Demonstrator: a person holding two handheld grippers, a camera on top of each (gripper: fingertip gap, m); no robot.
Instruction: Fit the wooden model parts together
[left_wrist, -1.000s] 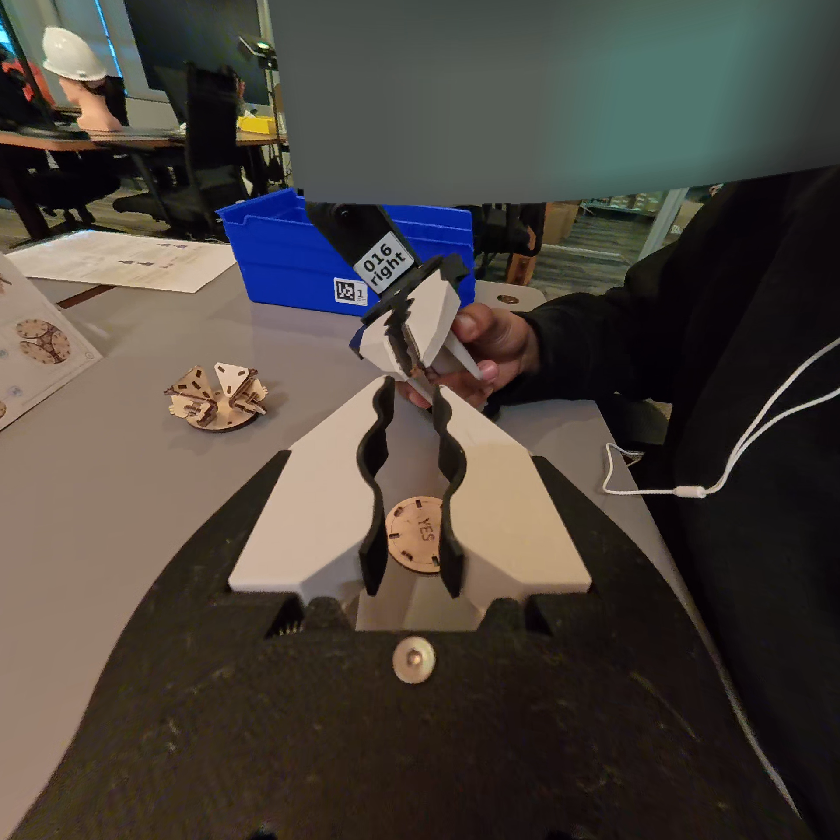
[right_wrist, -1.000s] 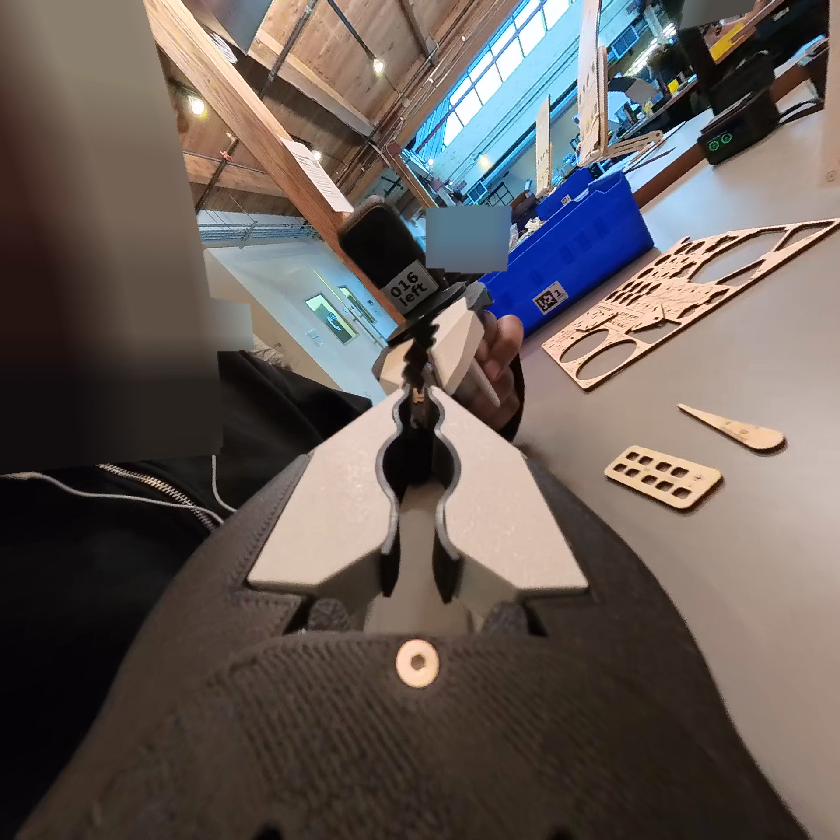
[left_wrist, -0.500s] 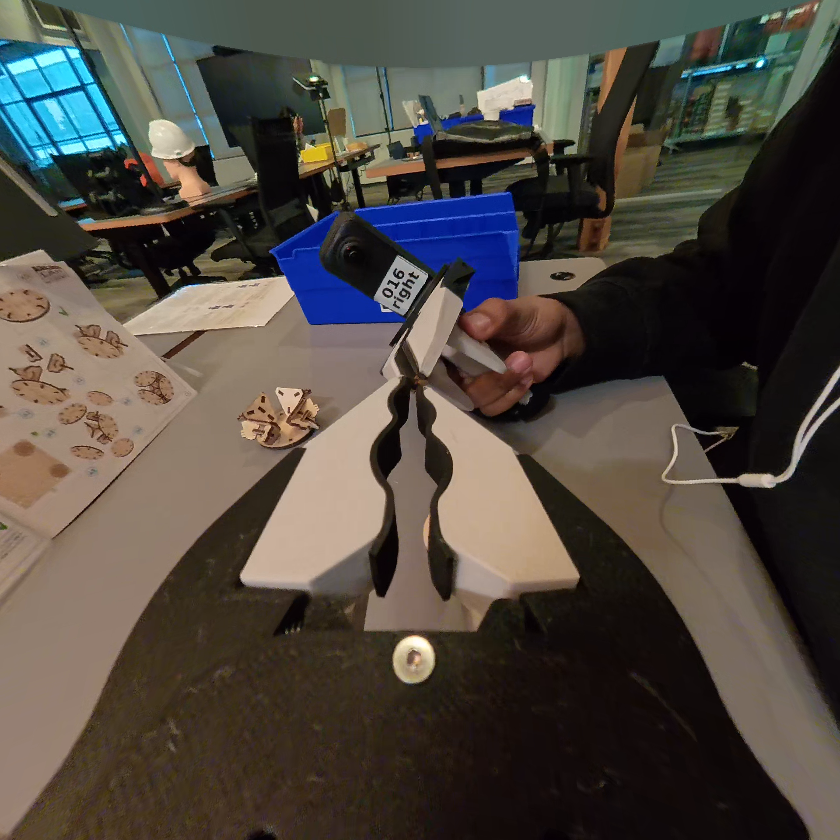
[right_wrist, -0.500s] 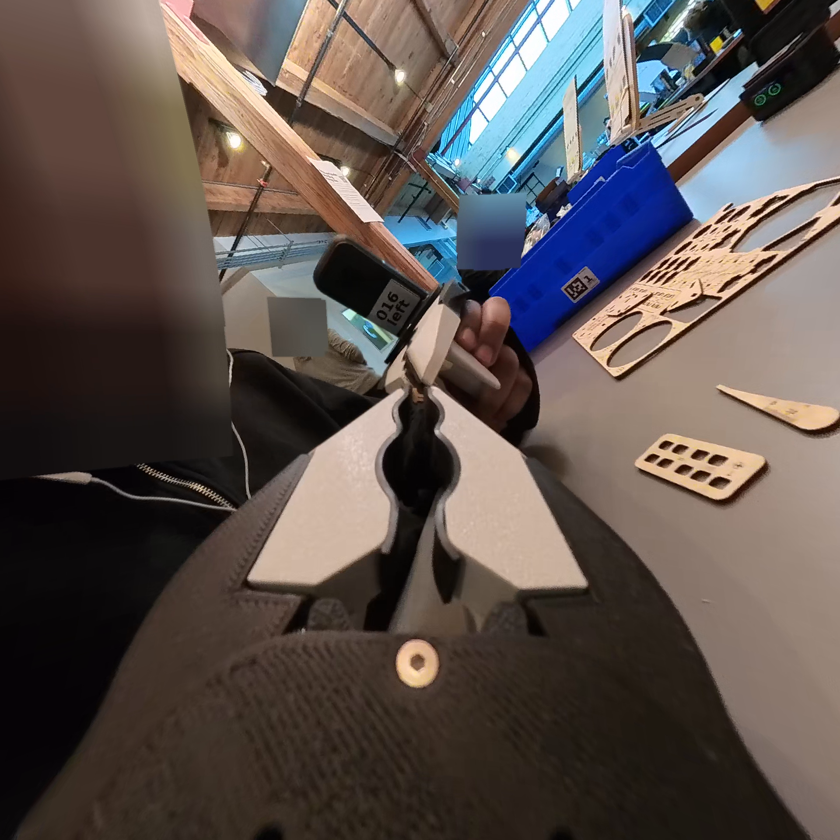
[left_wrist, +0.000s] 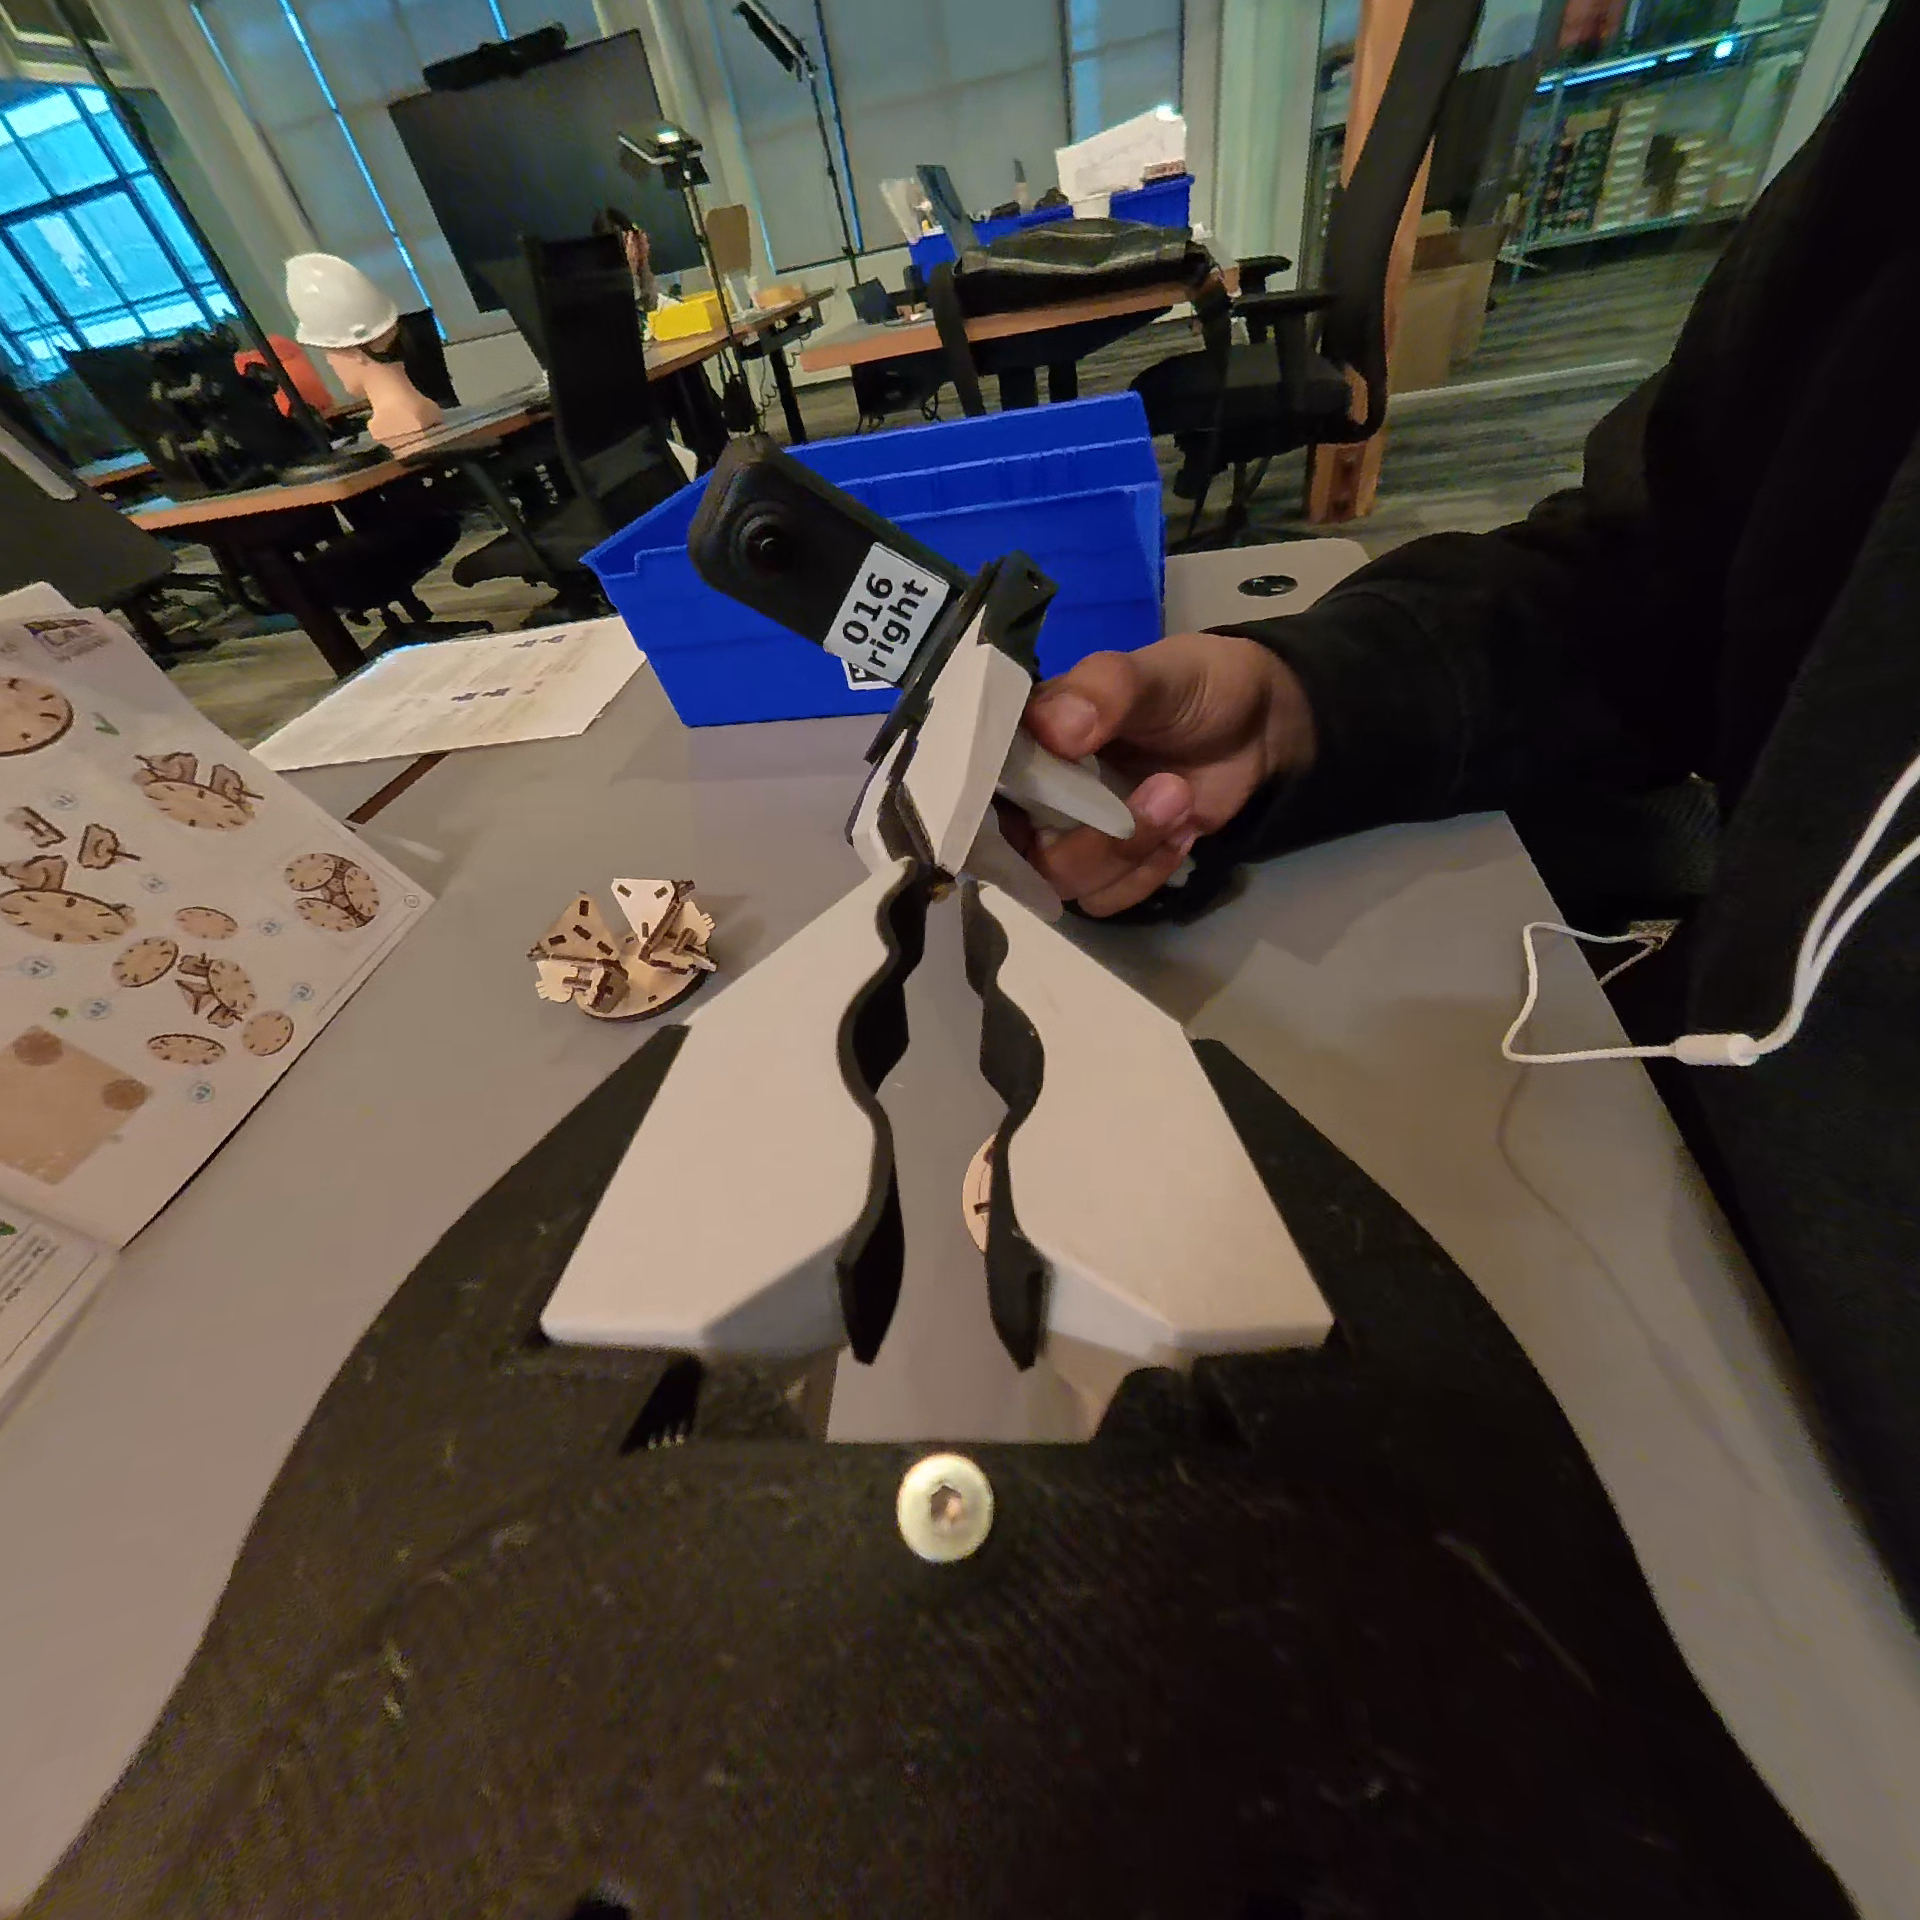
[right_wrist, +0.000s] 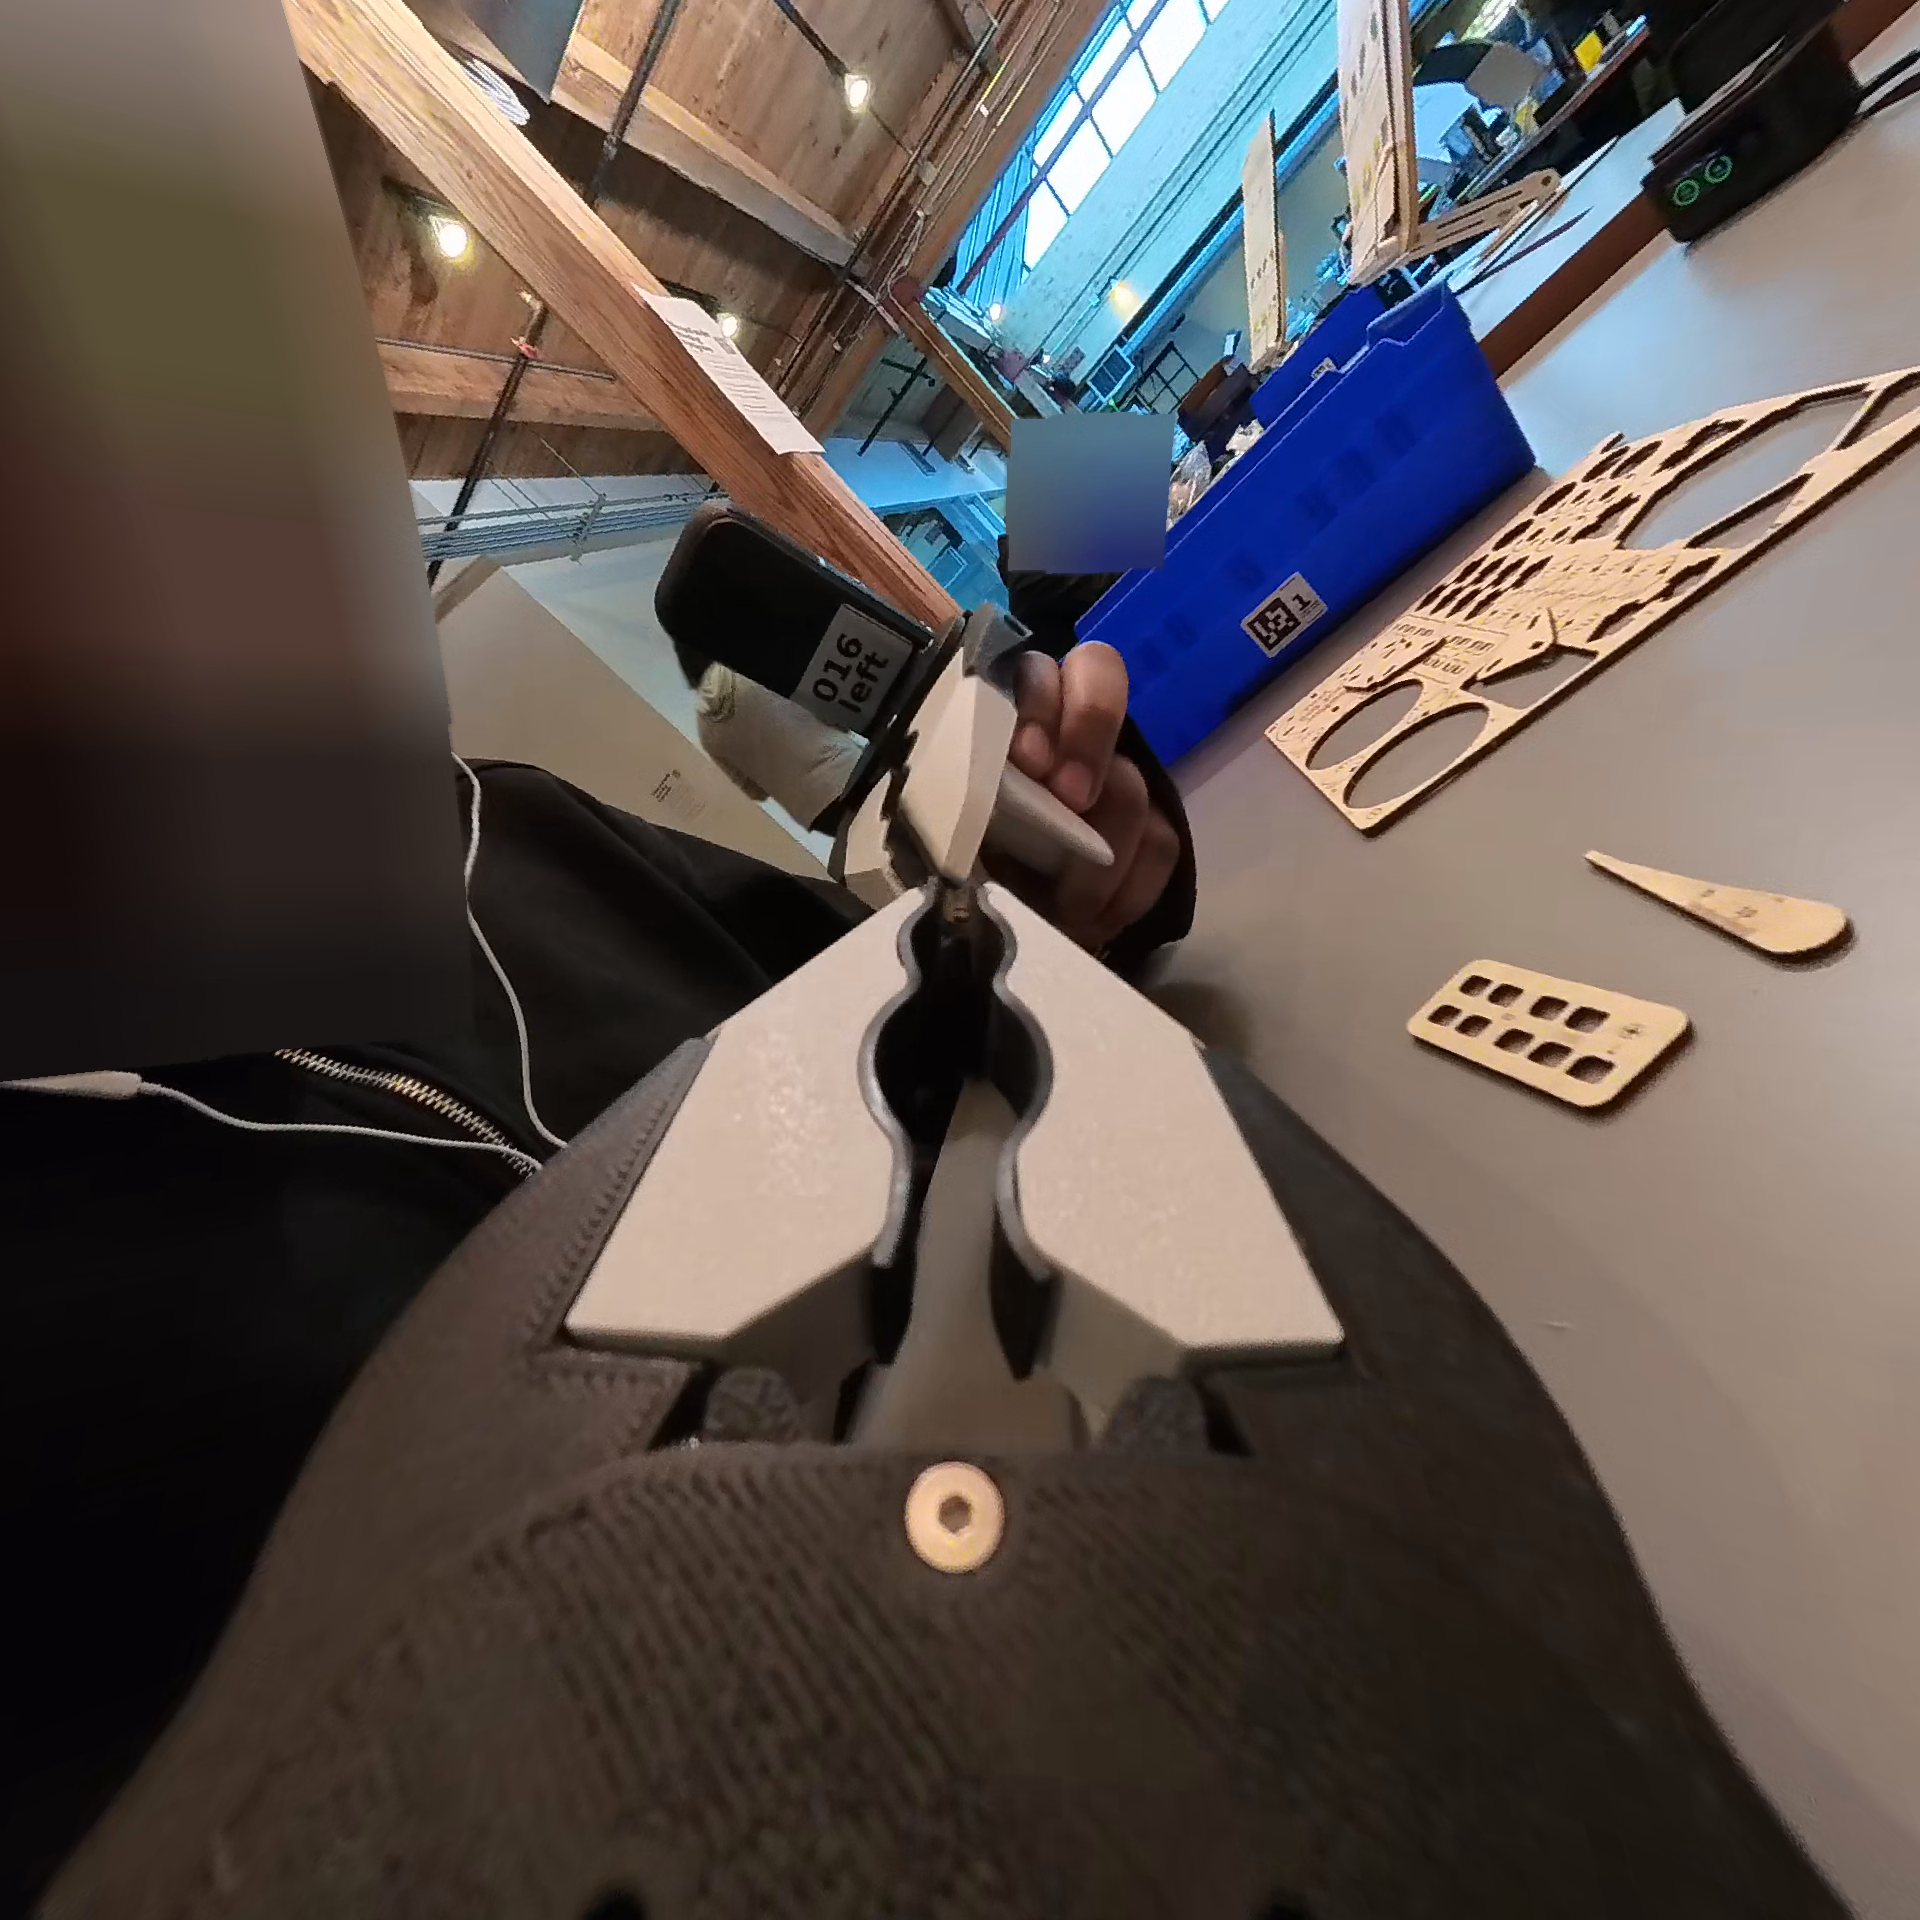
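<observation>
The left gripper (left_wrist: 933, 891) and the right gripper (right_wrist: 958, 906) were held tip to tip above the grey table (left_wrist: 436, 1049). A very small brownish piece (right_wrist: 957, 910) sat at the meeting point. The right gripper's fingertips were closed on that piece; the left gripper's tips were drawn together at the same spot, but whether they pinched the piece could not be told.

Below the left gripper's fingers a round wooden disc (left_wrist: 979, 1187) lay on the table, mostly hidden behind the right-hand finger. A partly assembled wooden model (left_wrist: 623, 956) stood well to the left, near a printed instruction sheet (left_wrist: 156, 914). A blue bin (left_wrist: 935, 540) stood beyond the grippers, partly screened by the right gripper and the hand (left_wrist: 1164, 758) holding it.

In the right wrist view, a perforated wooden plate (right_wrist: 1548, 1035), a teardrop-shaped wooden piece (right_wrist: 1725, 914) and a cut-out wooden sheet (right_wrist: 1621, 582) lay apart on the table to the right.
</observation>
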